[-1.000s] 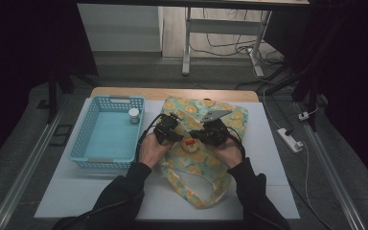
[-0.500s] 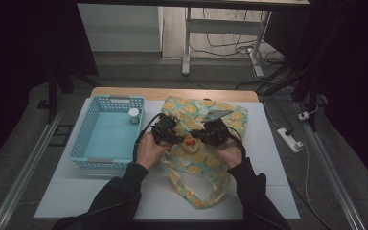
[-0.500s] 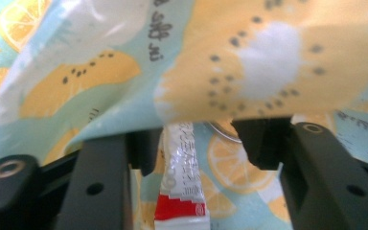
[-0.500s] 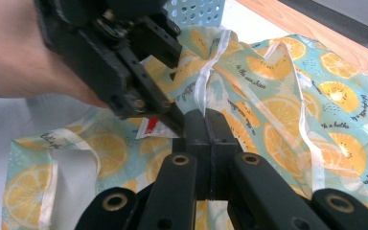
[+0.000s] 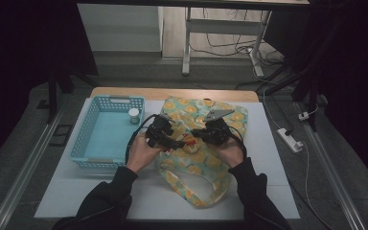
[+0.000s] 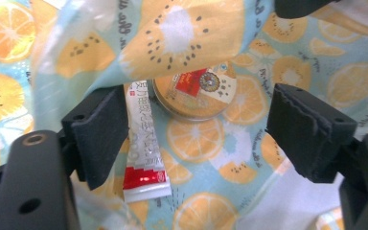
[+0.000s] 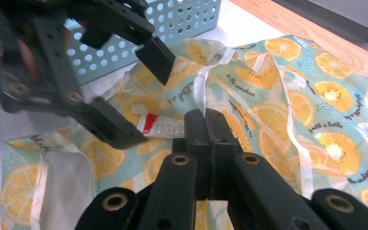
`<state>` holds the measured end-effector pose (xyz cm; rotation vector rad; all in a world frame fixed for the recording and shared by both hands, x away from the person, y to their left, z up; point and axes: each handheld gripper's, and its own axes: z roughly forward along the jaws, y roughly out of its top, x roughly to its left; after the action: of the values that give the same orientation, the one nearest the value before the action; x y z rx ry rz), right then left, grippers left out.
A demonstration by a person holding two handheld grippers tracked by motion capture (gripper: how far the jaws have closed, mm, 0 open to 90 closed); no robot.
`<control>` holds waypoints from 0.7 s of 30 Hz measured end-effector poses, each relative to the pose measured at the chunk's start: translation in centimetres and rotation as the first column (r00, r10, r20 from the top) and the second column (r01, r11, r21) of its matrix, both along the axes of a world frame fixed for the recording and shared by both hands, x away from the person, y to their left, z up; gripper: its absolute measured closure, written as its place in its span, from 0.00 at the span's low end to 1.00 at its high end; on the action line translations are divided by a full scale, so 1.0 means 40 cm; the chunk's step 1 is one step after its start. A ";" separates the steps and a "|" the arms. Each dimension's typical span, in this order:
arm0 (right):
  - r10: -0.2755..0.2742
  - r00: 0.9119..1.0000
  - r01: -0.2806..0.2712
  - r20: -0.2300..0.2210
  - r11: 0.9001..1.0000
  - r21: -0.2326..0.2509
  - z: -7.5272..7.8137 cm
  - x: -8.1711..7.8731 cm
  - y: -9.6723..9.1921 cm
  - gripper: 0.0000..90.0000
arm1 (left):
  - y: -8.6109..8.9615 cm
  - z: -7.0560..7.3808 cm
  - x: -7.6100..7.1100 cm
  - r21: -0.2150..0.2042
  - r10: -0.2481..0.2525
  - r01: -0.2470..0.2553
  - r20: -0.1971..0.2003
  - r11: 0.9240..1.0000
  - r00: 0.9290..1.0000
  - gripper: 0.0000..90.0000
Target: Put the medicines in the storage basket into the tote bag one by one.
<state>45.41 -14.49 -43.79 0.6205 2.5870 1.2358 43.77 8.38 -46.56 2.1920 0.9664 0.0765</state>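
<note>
Left hand-held gripper (image 6: 199, 129) has just been opening, jaws wide over sachet (image 6: 143, 158) and round tin (image 6: 195, 91) inside bag (image 5: 206, 158); right hand-held gripper (image 7: 210, 125) view shows its jaws clamped on bag's rim

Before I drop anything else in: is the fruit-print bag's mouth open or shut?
Open: the right gripper pinches the fruit-print bag rim up, exposing a sachet and round tin inside.
</note>
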 end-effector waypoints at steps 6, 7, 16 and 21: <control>0.000 1.000 0.000 0.000 1.000 -0.001 0.000 0.000 0.000 1.00 | 0.038 0.015 -0.006 -0.045 -0.004 0.003 -0.011 0.999 1.000 0.14; 0.000 1.000 0.000 -0.001 1.000 -0.002 -0.001 0.000 0.000 1.00 | 0.045 0.017 -0.007 -0.050 -0.007 0.007 -0.007 0.999 1.000 0.12; 0.000 1.000 0.000 -0.001 1.000 -0.002 -0.001 0.000 0.001 1.00 | 0.107 0.036 -0.020 -0.038 -0.002 0.004 0.032 0.999 0.999 0.02; 0.002 1.000 -0.002 -0.002 1.000 -0.004 -0.001 -0.001 0.001 1.00 | 0.150 0.037 -0.022 -0.041 0.031 -0.029 0.050 0.999 0.998 0.00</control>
<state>45.38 -14.46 -43.82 0.6185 2.5912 1.2314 42.91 14.36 -45.08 2.1290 0.9650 0.1255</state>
